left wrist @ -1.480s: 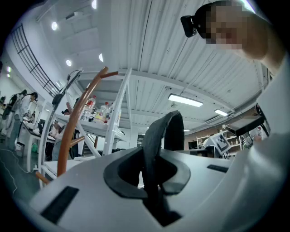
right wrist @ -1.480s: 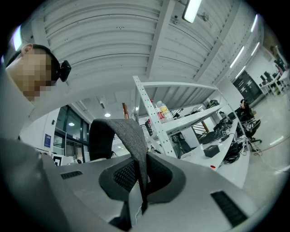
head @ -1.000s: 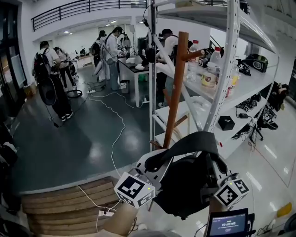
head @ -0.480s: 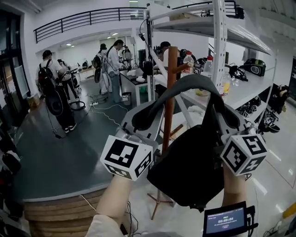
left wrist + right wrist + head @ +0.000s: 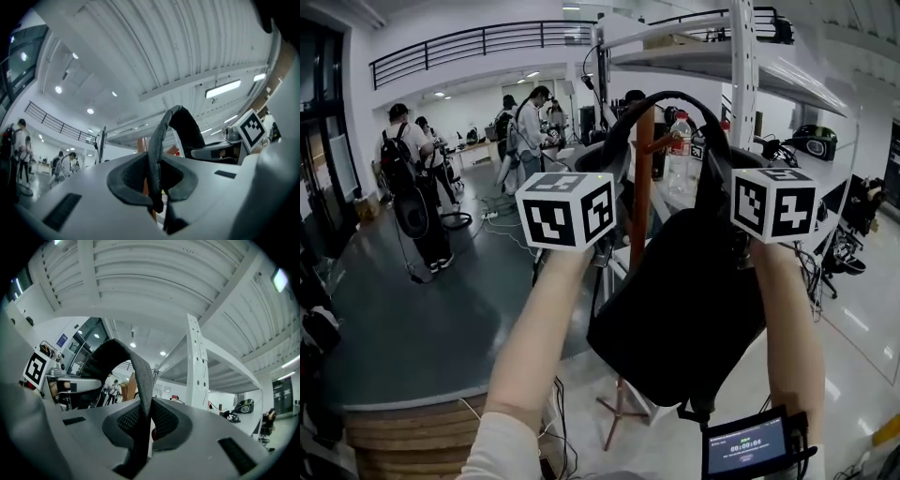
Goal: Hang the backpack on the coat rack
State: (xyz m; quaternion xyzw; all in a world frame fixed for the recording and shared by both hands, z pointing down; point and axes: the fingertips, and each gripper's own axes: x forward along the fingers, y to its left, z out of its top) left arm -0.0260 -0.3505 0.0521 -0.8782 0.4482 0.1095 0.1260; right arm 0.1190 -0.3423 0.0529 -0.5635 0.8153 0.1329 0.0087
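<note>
A black backpack (image 5: 684, 309) hangs from its dark strap (image 5: 661, 103), which arches between both grippers at head height. My left gripper (image 5: 605, 159) is shut on the strap's left end, the strap (image 5: 157, 154) pinched between its pads. My right gripper (image 5: 722, 164) is shut on the right end of the strap (image 5: 143, 390). The brown wooden coat rack (image 5: 643, 178) stands just behind the bag, its pole showing between the grippers under the strap's arch. The rack's feet (image 5: 619, 412) show below the bag.
White metal shelving (image 5: 787, 84) with bottles and gear stands right behind the rack. Several people (image 5: 412, 178) work around tables at the back left. A cable trails over the dark floor (image 5: 441, 309). A small screen (image 5: 750, 445) sits at the lower right.
Both grippers have lifted the backpack from near the floor to head height. The strap loop now arches over the top part of the rack's pole.
</note>
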